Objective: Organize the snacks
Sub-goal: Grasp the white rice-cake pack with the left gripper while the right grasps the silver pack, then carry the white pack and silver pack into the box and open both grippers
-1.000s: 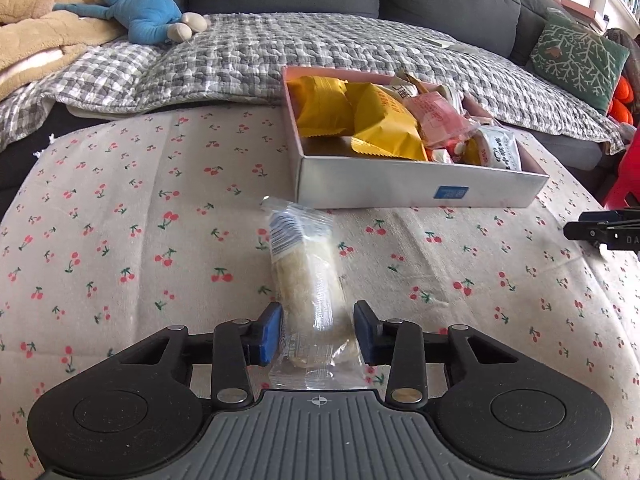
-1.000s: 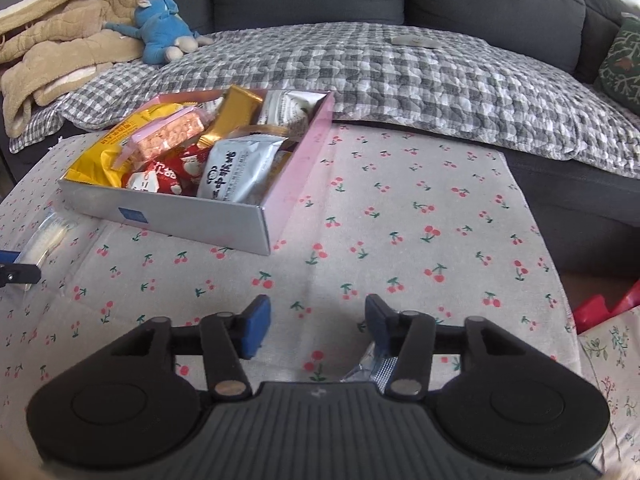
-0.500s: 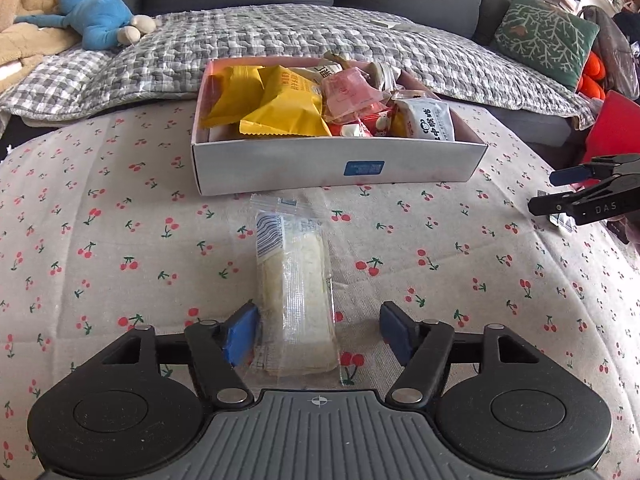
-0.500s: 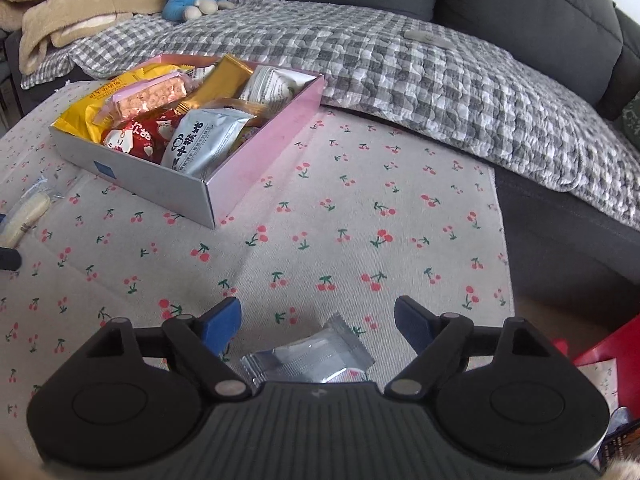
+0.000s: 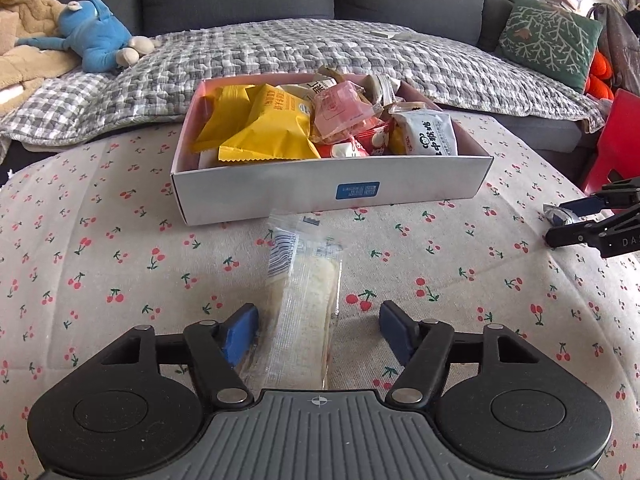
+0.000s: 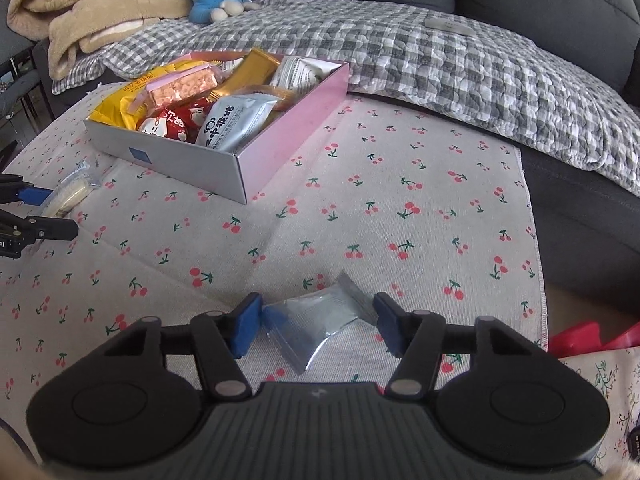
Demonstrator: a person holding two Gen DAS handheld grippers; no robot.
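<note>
Since a second ago both hands have shifted across the cherry-print cloth, and the silver packet (image 6: 320, 326), then barely peeking out under the right gripper (image 6: 316, 326), now lies squarely between its jaws. On the left, the left gripper (image 5: 318, 330) straddles the clear-wrapped pale bar (image 5: 306, 300); its jaws are closing, one pad at the wrapper's edge, the other still apart from it. On the right, the right gripper's jaws are also closing around the silver packet, and contact looks close, though I cannot tell if the pads are pressing yet. The risk is that slick film could slip or crumple, so that a jaw pinches only the wrapper's flap. The snack box (image 5: 332, 196) sits beyond the bar on the bench, already heaped, so its near wall and piled packets stand in the way. A blue plush toy (image 5: 100, 40) lies on the sofa behind.
</note>
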